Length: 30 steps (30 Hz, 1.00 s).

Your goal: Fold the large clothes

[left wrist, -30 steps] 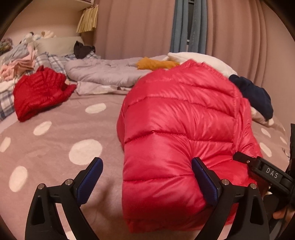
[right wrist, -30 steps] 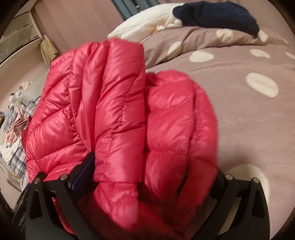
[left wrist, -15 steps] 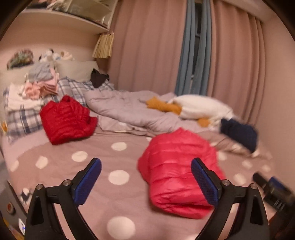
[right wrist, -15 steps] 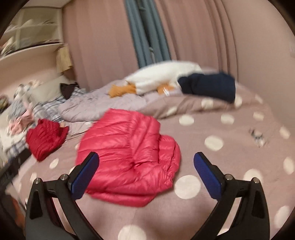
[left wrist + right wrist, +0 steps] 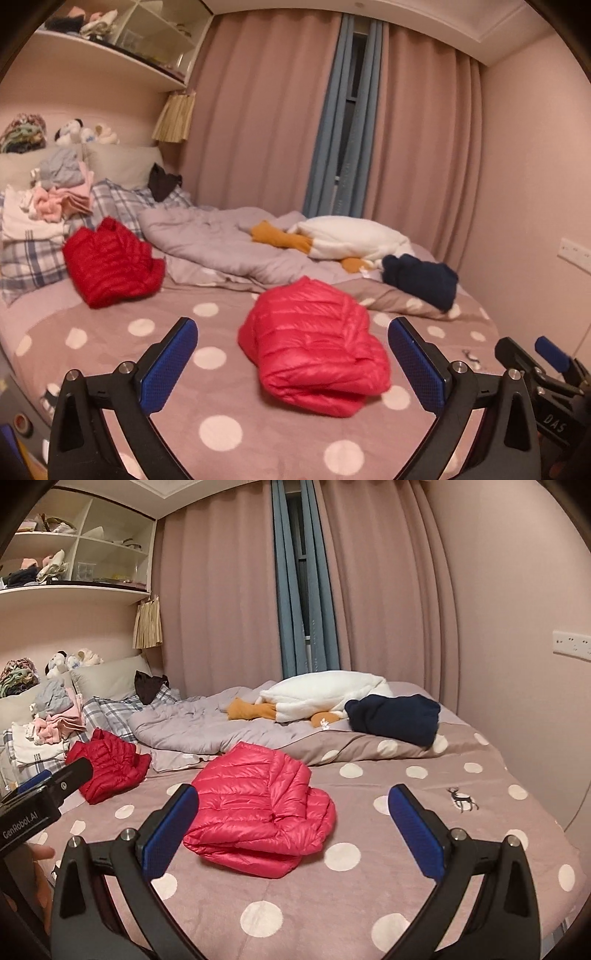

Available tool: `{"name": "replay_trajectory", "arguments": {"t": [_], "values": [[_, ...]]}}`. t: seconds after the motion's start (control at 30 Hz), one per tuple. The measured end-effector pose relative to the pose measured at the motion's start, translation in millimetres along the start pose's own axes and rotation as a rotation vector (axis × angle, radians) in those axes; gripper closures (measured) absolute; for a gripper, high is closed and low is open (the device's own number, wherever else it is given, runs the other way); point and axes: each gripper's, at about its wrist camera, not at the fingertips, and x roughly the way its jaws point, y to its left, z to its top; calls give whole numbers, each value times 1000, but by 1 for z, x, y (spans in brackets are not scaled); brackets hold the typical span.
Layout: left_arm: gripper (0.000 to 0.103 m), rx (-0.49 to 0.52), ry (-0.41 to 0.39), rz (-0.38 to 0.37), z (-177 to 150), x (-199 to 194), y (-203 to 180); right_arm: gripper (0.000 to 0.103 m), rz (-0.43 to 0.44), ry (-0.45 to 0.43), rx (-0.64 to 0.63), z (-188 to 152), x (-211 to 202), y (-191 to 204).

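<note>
Left wrist view, reading from the left: the darker red jacket (image 5: 110, 262) lies bunched against the plaid pillow (image 5: 33, 258), near the pile of pale clothes (image 5: 59, 199), parked there, I judge, to keep the middle of the bed (image 5: 221, 369) free for working. My left tongs (image 5: 291, 365) hang above the dotted cover with the blue pads (image 5: 168, 363) spread as wide as they go and nothing between them. Beyond the gap sits the task's thing, the bright red puffer jacket (image 5: 314, 347), folded into a thick bundle in the middle of the bed, well apart from every finger. It looks done to me: edges tucked under, resting by its own weight, though puffy down may spring open. Farther right lie the white plush goose (image 5: 351, 236) and the navy garment (image 5: 421, 277), pushed to the far edge. At the right border my right tongs (image 5: 291, 827) show; their own view confirms the pads stand wide apart and hold nothing, the bundle lying beyond them.
</note>
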Motion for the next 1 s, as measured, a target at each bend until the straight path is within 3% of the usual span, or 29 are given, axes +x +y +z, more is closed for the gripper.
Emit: {"name": "replay_trajectory", "arguments": {"t": [0.37, 0.57, 1.0], "values": [[1, -67, -21, 47, 4, -4, 10, 1, -68, 4, -12, 2, -3, 4], [1, -43, -23, 88, 3, -3, 8, 1, -65, 0, -17, 3, -2, 5], [1, -25, 11, 53, 2, -5, 7, 0, -64, 2, -62, 2, 0, 20]]}}
